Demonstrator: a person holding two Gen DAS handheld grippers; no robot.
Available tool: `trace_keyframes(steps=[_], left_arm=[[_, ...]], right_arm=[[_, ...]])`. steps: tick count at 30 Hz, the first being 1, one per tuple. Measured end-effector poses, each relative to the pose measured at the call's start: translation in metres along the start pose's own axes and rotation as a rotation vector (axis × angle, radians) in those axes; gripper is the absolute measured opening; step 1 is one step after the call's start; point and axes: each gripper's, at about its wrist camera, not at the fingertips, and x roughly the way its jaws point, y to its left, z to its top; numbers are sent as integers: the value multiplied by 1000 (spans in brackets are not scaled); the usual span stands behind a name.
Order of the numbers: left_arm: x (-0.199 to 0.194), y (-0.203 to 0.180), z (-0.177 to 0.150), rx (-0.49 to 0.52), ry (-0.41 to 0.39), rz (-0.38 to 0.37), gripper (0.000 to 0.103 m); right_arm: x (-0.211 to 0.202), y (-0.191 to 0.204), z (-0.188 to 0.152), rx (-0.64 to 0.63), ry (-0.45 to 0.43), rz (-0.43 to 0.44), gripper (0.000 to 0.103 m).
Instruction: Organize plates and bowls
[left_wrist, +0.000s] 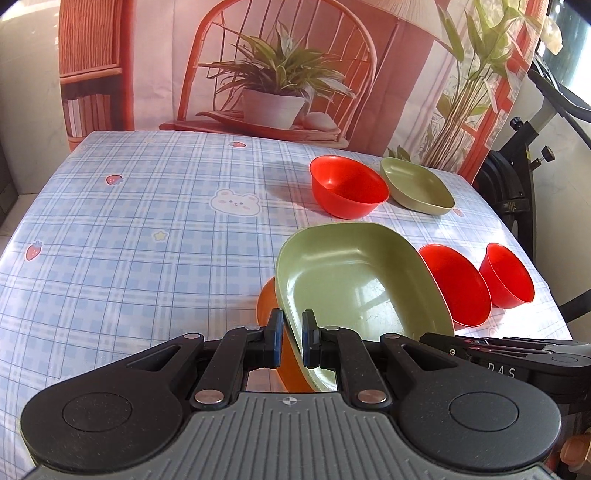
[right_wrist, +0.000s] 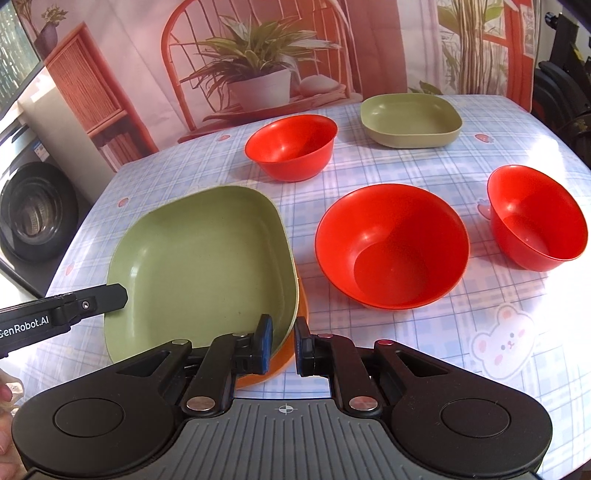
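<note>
A green square plate (left_wrist: 354, 280) (right_wrist: 207, 266) rests on an orange plate (left_wrist: 291, 369) (right_wrist: 291, 354) near the table's front. My left gripper (left_wrist: 292, 339) is shut on the rim of the green plate. My right gripper (right_wrist: 282, 345) straddles the rims of both plates, its jaws nearly closed; whether it grips them is unclear. Its fingers (left_wrist: 480, 345) show in the left wrist view, and the left gripper's finger (right_wrist: 92, 299) lies over the green plate's left edge. A second green plate (left_wrist: 417, 190) (right_wrist: 410, 120) sits at the back. Three red bowls (left_wrist: 347, 190) (left_wrist: 458, 284) (left_wrist: 509, 275) stand around.
The table carries a blue plaid cloth (left_wrist: 147, 229) with bear and strawberry prints. A printed backdrop (left_wrist: 273, 66) hangs behind it. An exercise bike (left_wrist: 524, 162) stands right of the table. A washing machine (right_wrist: 33, 210) stands to the left in the right wrist view.
</note>
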Motion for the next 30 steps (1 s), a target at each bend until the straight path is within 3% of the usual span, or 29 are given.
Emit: trace_keyframes(steps=[15,22,30], left_arm=[[17,-1,-8,-17,46,16,11],[20,3,-10,-28,53,29,11],[17,4,-13,-45,45,23,11]], right_arm=[[9,-2,-4,-32,2,-1,12],[9,0,-5,-39,8,11,21],[1,-3,-4,-41,-24,-2,22]])
